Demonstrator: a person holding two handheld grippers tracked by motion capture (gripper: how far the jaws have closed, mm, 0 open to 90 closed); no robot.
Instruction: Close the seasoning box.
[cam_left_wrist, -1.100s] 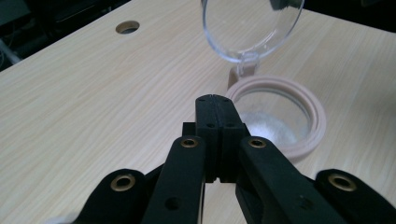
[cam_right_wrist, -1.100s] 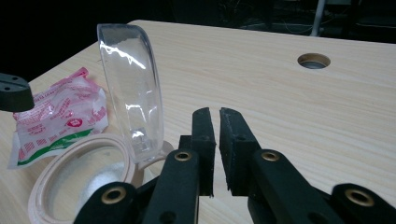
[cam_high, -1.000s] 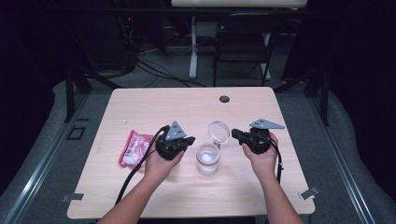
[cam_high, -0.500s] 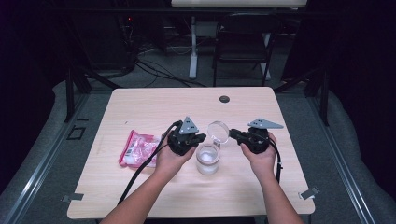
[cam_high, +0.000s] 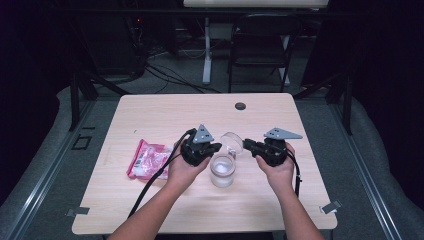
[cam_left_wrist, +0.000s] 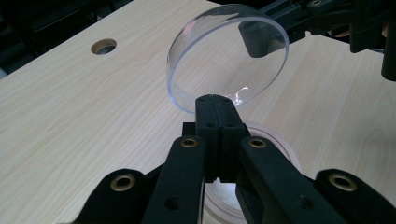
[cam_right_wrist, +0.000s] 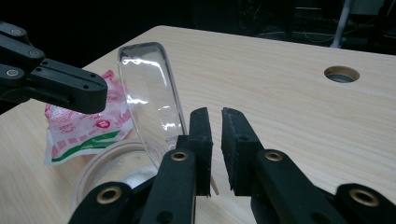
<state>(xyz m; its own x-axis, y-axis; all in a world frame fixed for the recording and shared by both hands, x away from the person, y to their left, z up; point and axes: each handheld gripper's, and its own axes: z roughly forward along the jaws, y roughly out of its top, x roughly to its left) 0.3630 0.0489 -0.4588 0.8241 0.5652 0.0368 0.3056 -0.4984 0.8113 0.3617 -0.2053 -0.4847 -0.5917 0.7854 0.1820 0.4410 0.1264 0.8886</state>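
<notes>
I hold a gripper in each hand over the near half of the table (cam_high: 150, 105), and between them hangs the clear round lid (cam_high: 231, 141), tilted up on edge just above the open jar (cam_high: 222, 170).

My left gripper (cam_high: 216, 148) sits at about nine o'clock of the lid. In the left gripper view its fingers (cam_left_wrist: 215, 121) are pressed fully together, and the lid's (cam_left_wrist: 229, 56) lower rim meets their tips; the disc stands at twelve o'clock of them, leaning away. Whether the rim is pinched between them or only rests against them, I cannot tell. The jar's rim (cam_left_wrist: 275, 140) shows just under these fingers.

My right gripper (cam_high: 248, 145) comes in at three o'clock of the lid. Its jaws have just been opening: in the right gripper view the fingers (cam_right_wrist: 201, 140) stand a narrow gap apart with nothing between them, and the lid (cam_right_wrist: 149, 98) rises edge-on just at their ten o'clock, beside the left-hand finger. The jar (cam_right_wrist: 116, 170) lies below at eight o'clock.

A pink and white packet (cam_high: 148, 158) lies flat on the table at nine o'clock of the jar, well apart from it.
</notes>
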